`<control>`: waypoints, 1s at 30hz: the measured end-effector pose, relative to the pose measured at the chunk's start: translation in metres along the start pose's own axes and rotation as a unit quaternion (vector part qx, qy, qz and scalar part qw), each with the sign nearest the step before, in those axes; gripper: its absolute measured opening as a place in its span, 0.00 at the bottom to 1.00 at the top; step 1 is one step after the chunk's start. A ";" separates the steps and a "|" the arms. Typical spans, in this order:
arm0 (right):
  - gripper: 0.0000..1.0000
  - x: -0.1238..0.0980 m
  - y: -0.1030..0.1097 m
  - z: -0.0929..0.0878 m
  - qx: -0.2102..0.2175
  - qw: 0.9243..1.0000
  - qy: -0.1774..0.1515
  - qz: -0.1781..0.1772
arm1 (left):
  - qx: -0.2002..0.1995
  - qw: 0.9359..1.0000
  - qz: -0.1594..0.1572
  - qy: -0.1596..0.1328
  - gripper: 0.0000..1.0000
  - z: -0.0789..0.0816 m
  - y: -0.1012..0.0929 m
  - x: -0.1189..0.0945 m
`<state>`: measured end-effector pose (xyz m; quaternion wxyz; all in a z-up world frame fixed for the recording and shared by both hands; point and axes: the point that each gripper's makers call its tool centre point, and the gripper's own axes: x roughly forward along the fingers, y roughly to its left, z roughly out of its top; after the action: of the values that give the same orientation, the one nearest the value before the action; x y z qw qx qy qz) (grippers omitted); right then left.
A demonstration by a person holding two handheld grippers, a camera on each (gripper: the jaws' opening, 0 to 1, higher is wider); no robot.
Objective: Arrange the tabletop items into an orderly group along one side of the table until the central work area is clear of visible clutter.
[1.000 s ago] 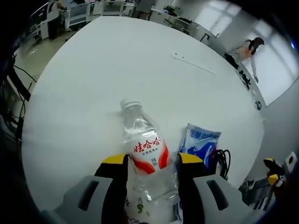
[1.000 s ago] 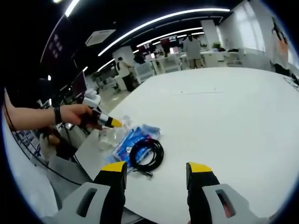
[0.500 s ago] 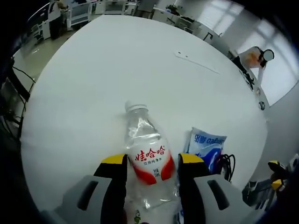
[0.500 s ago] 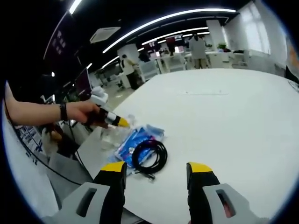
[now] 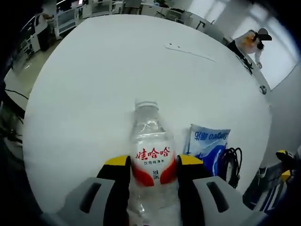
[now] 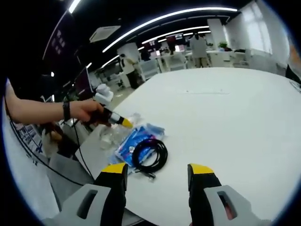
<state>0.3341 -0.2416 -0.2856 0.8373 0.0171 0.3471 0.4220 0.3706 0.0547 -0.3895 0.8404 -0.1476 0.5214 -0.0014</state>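
A clear water bottle [image 5: 151,153] with a red-and-white label sits between my left gripper's [image 5: 154,162] yellow-tipped jaws, which press on its sides, cap pointing away. Beside it on the right lie a blue-and-white packet [image 5: 207,143] and a coiled black cable [image 5: 230,162]. In the right gripper view, a hand holds the left gripper [image 6: 123,123] over the bottle [image 6: 110,134] near the table's edge, with the packet [image 6: 134,141] and the cable [image 6: 150,154] next to it. My right gripper [image 6: 157,170] stands open above the white table [image 6: 225,113], nothing between its jaws.
The big white round table [image 5: 117,66] stretches away bare apart from a thin pale strip [image 5: 188,52] far off. The table's edge runs close behind the three items. People and office desks stand in the background.
The bottle, tilted leftward between the left jaws before, now points straight along them. In the right gripper view the hand with the left gripper has risen slightly. Packet and cable lie unchanged.
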 end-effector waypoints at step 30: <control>0.51 -0.005 -0.003 -0.007 0.017 1.000 0.001 -0.011 | 0.026 0.998 0.005 -0.058 0.38 0.037 0.000 -0.007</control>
<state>0.3303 -0.2488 -0.2892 0.8411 0.0269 0.3552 0.4071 0.3993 0.0652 -0.3681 0.8726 -0.1234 0.4726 -0.0022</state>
